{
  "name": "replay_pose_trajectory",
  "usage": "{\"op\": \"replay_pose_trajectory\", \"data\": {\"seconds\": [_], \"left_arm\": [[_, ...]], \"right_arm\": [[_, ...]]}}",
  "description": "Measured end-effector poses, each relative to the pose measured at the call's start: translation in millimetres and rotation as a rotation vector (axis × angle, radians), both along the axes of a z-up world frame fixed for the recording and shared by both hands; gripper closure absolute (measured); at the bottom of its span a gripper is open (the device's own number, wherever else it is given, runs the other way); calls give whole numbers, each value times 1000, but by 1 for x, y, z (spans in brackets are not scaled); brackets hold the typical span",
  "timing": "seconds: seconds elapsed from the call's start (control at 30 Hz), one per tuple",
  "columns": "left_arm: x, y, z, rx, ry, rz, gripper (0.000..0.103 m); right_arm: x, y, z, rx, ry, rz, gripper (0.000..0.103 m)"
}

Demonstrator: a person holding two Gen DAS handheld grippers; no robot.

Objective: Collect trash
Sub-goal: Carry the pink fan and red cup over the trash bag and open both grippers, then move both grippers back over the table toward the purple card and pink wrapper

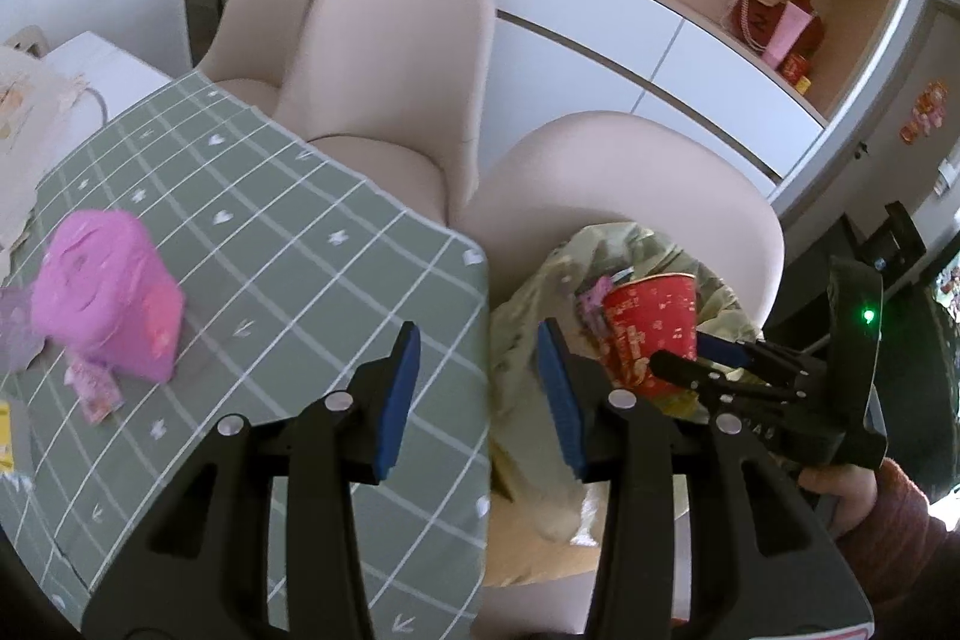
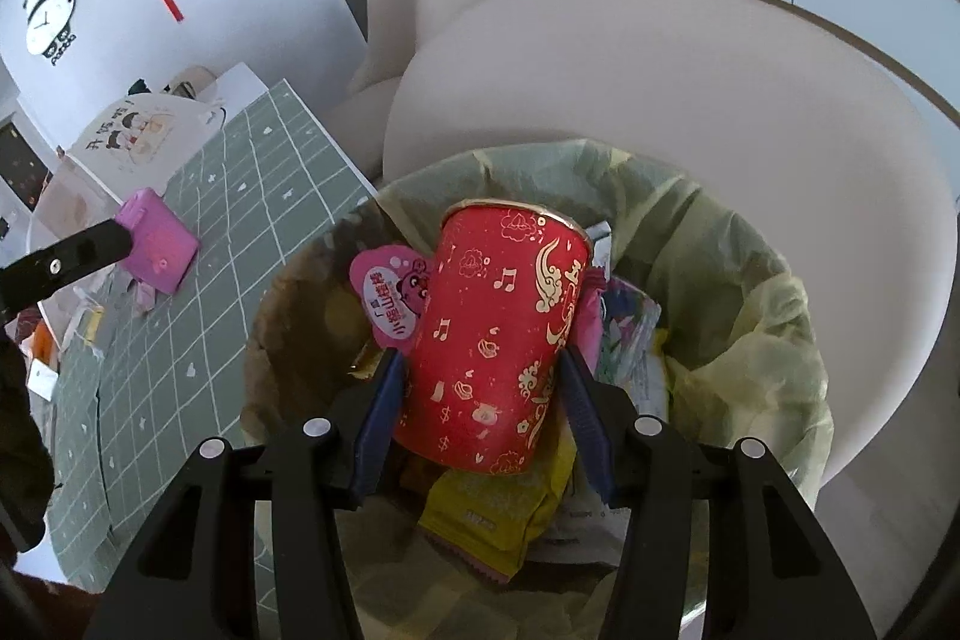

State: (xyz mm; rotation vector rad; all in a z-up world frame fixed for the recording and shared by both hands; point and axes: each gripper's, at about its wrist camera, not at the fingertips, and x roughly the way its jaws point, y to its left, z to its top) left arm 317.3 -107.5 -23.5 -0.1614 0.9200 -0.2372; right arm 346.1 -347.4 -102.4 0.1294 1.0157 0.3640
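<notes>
My right gripper (image 2: 480,388) is shut on a red paper cup (image 2: 498,340) with gold patterns and holds it over a bin lined with a yellow-green bag (image 2: 750,292). Wrappers, a pink one (image 2: 390,298) and a yellow one (image 2: 486,514), lie in the bin. In the left wrist view the cup (image 1: 651,334), the bin bag (image 1: 540,292) and the right gripper (image 1: 702,361) show at right. My left gripper (image 1: 477,388) is open and empty above the table's edge. A pink box (image 1: 108,292) and a small pink wrapper (image 1: 96,391) lie on the green checked tablecloth (image 1: 300,244).
Beige chairs (image 1: 396,58) stand behind the table and the bin. A printed white bag (image 2: 144,136) and more scraps (image 2: 90,322) lie at the table's far left. White cabinets with red ornaments (image 1: 768,10) run along the wall.
</notes>
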Motion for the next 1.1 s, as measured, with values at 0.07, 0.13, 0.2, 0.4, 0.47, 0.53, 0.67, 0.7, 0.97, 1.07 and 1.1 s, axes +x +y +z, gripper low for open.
{"op": "replay_pose_trajectory", "data": {"seconds": [0.07,0.13,0.2,0.4,0.47,0.53,0.67,0.7,0.97,1.07,1.1], "left_arm": [[-7,9,-1,-5,6,18,64],[-13,17,-1,-7,9,32,64],[-21,28,-1,-7,10,46,64],[-43,65,2,-2,7,103,64],[-54,83,4,-1,-2,134,64],[-63,101,8,7,-14,162,64],[-83,145,15,22,-44,232,60],[-87,155,16,19,-48,250,60],[-141,286,33,82,-102,417,60],[-153,335,37,104,-119,446,59],[-155,350,37,108,-122,444,58]], "right_arm": [[-3,1,1,-5,-4,-5,52],[-5,2,3,-1,0,-15,52],[-7,1,2,15,12,-26,52],[-19,2,10,-16,-6,-55,50],[-27,0,20,-14,-49,-76,50],[-32,1,31,-42,-105,-92,50],[-40,15,53,-71,-175,-82,50],[-41,21,58,-67,-180,-73,50],[-63,115,90,-159,-284,37,50],[-70,157,90,-128,-274,121,50],[-72,170,89,-104,-260,146,50]]}}
